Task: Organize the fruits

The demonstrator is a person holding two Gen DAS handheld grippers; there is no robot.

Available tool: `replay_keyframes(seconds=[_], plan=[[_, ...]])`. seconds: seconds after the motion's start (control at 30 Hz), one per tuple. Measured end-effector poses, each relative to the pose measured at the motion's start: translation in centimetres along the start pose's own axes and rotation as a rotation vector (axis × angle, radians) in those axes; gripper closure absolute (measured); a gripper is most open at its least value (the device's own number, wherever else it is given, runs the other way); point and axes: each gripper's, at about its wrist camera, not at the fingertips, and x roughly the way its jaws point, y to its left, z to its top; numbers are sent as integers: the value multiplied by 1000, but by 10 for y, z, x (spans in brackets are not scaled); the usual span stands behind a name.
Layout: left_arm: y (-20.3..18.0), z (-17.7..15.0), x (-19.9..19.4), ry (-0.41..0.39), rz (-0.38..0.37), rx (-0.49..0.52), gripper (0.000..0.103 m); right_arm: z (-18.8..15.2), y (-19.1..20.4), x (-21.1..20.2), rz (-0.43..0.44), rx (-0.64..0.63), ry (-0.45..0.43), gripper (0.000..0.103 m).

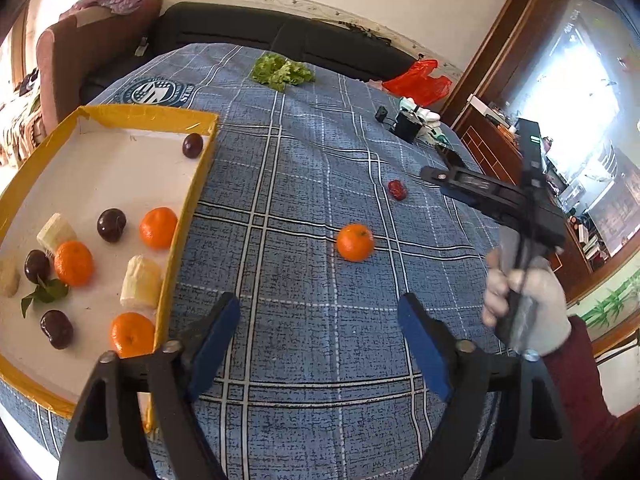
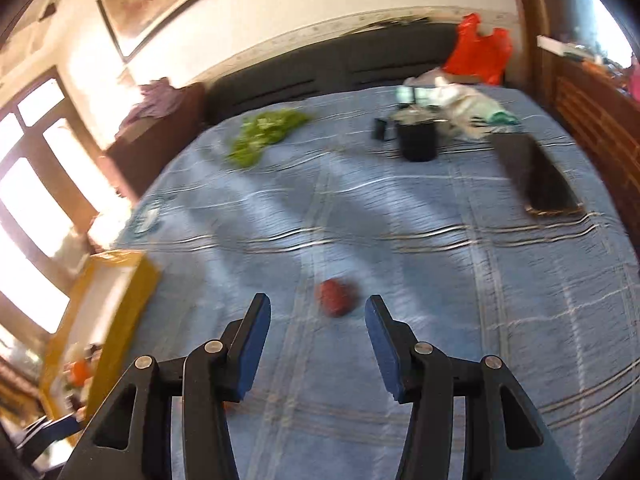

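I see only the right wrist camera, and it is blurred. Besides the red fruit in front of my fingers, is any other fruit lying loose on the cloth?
Observer: Yes. One loose tangerine lies on the blue cloth, apart from the red fruit and nearer the yellow tray.
Operator: What is inside the tray? For me it is only a blur.
Observer: Three tray tangerines, four dark round fruits and some pale peeled pieces.
Operator: Is the left gripper carrying something?
Observer: No. The left gripper is open, with nothing between its fingers.
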Motion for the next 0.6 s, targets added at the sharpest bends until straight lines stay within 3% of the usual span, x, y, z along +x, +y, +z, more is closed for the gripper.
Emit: replay_keyframes(seconds=[0.27,0.33,0.4,0.6], plan=[[-1,0,11,28,16,11,37,-2,-4,52,-54,-11,67,52],[-2,0,16,34,23,15,37,-4,-4,54,-65,-15,48,56],[-5,2,21,44,23,21,37,-3,-3,55,-53,-13,53,80],[-22,11,43,69,37,78,37,-15,-6,32,4,38,29,81]])
